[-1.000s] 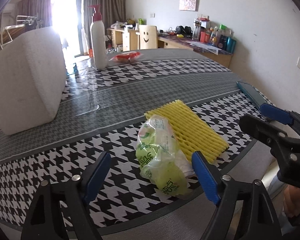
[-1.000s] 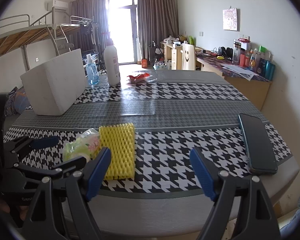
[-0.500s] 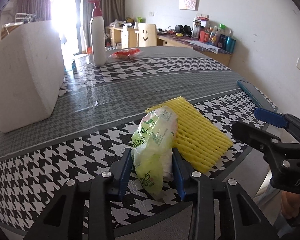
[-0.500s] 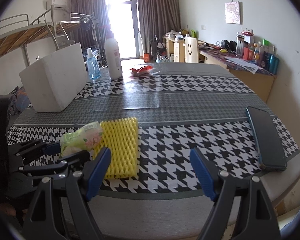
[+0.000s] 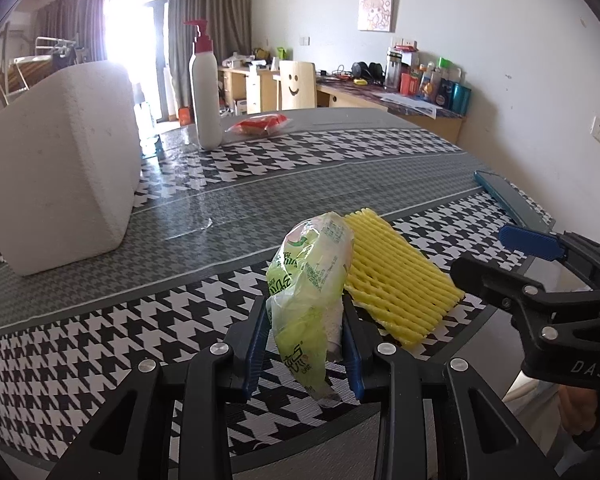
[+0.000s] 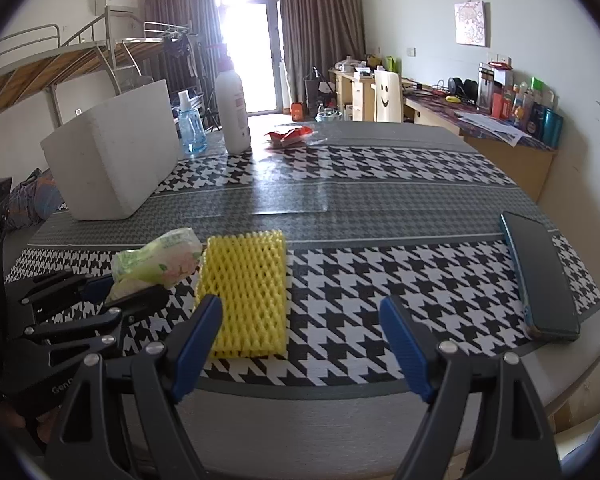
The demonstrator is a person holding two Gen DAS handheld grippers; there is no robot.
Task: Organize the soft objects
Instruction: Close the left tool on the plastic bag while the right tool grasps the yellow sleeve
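Whereas a second ago the green tissue pack [image 5: 308, 280] lay flat on the houndstooth tablecloth [image 5: 100, 332] between wide jaws, it is now pinched by the left gripper [image 5: 306, 344], whose jaws are closing on its crumpled lower half, and its upper end is tipped up off the cloth. From this it is judged that the pick-up step of the tidying is nearly secured and that carrying away can follow. The pack is held just beside the yellow foam net [image 6: 246, 296], on its left in the right wrist view, and the net lies flat near the table's front edge. The white foam box [image 6: 116, 160], well behind and left of the net, is taken as the likely destination. The right gripper [image 6: 300, 344] is held with jaws wide and nothing between them, in front of the net. Green Chinese characters are printed on the pack but cannot be read; "DAS" is seen on the right gripper's body.
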